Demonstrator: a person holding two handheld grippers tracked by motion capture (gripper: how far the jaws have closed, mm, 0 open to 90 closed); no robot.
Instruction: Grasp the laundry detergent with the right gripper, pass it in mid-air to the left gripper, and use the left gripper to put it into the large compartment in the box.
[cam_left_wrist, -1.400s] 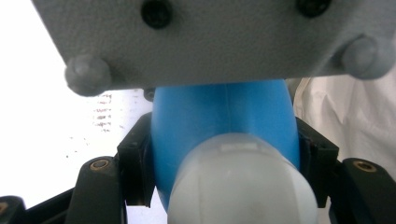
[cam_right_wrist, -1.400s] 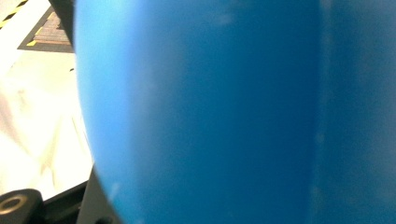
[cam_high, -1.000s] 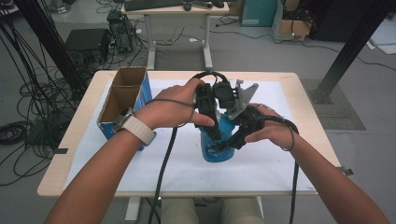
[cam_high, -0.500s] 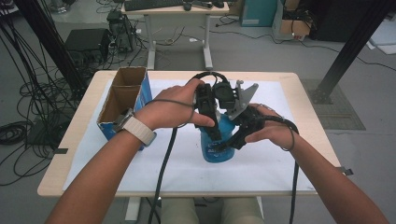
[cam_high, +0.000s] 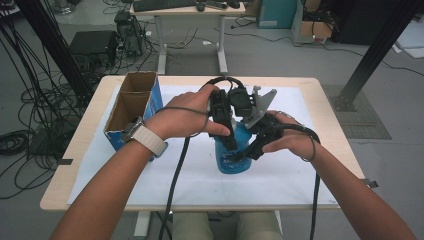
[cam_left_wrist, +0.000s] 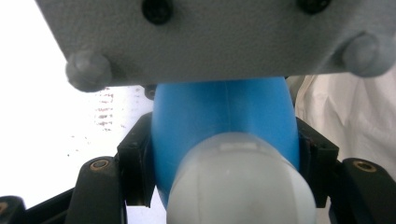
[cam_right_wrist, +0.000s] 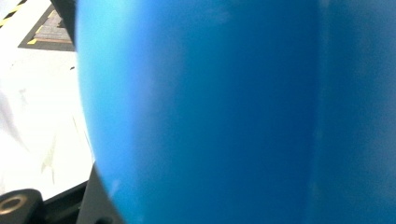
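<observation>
A blue bottle (cam_high: 231, 161) stands upright on the white sheet in the middle of the table. My left gripper (cam_high: 230, 142) comes down from above and is shut on the bottle's upper part. In the left gripper view the blue bottle (cam_left_wrist: 224, 112) sits pinched between the two black pads (cam_left_wrist: 135, 161), with its white cap (cam_left_wrist: 238, 186) nearest the camera. My right gripper (cam_high: 246, 152) reaches in from the right and is shut on the bottle's body; its grey three-cornered plate (cam_high: 260, 106) sticks up behind. The bottle's blue wall (cam_right_wrist: 224, 112) is pressed close to the camera in the right gripper view.
An open cardboard box (cam_high: 131, 107) with blue sides stands at the table's left. The white sheet (cam_high: 290, 175) covers most of the wooden table (cam_high: 70, 165). Cables trail from both grippers over the front edge. A desk (cam_high: 190, 10) and floor cables lie beyond.
</observation>
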